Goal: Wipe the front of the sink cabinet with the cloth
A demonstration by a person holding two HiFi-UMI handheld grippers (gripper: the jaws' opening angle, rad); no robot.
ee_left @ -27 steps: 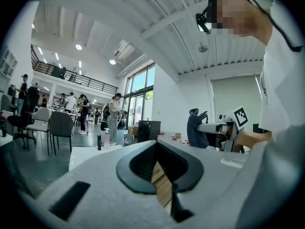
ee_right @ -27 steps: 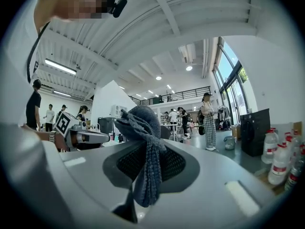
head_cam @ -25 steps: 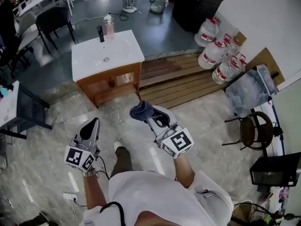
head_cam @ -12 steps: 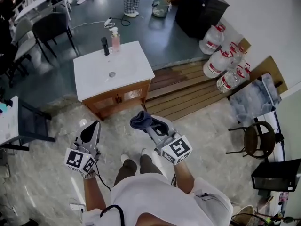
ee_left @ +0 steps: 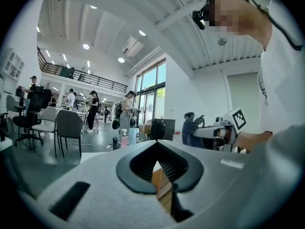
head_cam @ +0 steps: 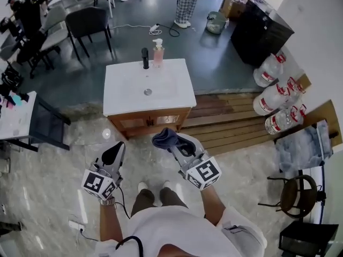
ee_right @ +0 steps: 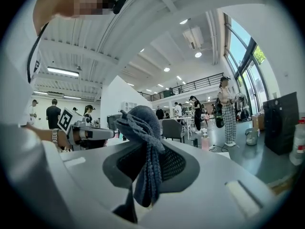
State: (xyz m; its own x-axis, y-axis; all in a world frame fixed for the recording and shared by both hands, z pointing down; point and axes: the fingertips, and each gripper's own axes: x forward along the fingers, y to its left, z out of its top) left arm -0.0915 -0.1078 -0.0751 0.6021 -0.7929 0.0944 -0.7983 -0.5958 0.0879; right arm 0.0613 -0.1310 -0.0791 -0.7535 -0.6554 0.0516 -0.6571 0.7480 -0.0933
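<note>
A wooden sink cabinet (head_cam: pixel 147 123) with a white basin top (head_cam: pixel 148 87) stands just ahead of me on the floor. Its front face shows below the top, with two small doors. My right gripper (head_cam: pixel 167 139) is shut on a dark blue cloth (head_cam: pixel 163 138) (ee_right: pixel 143 147), held in the air a little in front of the cabinet's right door. My left gripper (head_cam: pixel 114 154) (ee_left: pixel 162 175) is shut with nothing in it, lower left of the cabinet. Neither gripper touches the cabinet.
A black tap (head_cam: pixel 144 58) and a pink soap bottle (head_cam: pixel 157 52) stand at the basin's back. Wooden slats (head_cam: pixel 230 119) lie to the right, with large water bottles (head_cam: pixel 278 98) beyond. A dark table (head_cam: pixel 45 125) is to the left. A chair (head_cam: pixel 88 25) and people stand behind.
The cabinet has come nearer and more central in the head view as I stepped toward it. Both grippers keep their pose; the cloth stays in the right one.
</note>
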